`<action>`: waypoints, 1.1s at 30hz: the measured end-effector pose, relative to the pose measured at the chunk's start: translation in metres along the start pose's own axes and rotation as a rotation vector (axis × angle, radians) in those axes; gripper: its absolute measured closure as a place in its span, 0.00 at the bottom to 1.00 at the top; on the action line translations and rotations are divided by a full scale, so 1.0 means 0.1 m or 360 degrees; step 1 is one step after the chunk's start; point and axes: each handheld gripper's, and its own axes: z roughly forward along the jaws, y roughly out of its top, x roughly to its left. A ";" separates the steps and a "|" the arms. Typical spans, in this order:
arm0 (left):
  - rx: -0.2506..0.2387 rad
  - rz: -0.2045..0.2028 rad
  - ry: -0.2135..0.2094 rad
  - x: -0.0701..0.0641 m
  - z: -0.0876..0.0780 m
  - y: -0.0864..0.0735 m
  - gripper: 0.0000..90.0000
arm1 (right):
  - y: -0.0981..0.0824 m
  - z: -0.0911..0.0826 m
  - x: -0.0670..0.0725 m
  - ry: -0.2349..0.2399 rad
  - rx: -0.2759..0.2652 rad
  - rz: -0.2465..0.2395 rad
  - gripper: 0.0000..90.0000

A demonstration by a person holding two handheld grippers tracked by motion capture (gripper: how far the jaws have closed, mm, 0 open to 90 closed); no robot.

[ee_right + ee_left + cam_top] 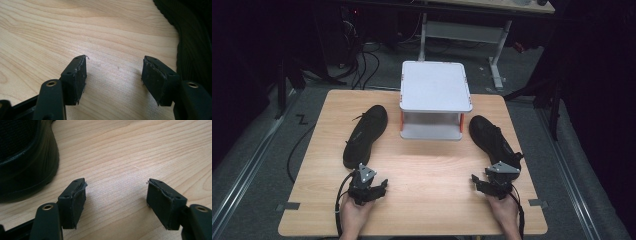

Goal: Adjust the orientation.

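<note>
Both shoes are black and their detail is hard to read from above. In the left gripper view the left shoe (25, 157) is cut off by the frame edge, just its rounded end showing; in the right gripper view the right shoe (193, 37) is a dark ribbed edge. Left shoe lies on the tabletop (427, 170) left of the white stand (435, 86), long axis slanting away to the right. Right shoe lies right of the stand, slanting away to the left. Left gripper (379, 186) and right gripper (476, 181) sit low near the front edge, jaws spread wide, nothing between them
</note>
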 end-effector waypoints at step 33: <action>0.0007 -0.0012 0.0025 -0.01 0.00 -0.01 0.28 | 0.00 0.00 0.00 0.0010 0.0007 -0.0006 0.38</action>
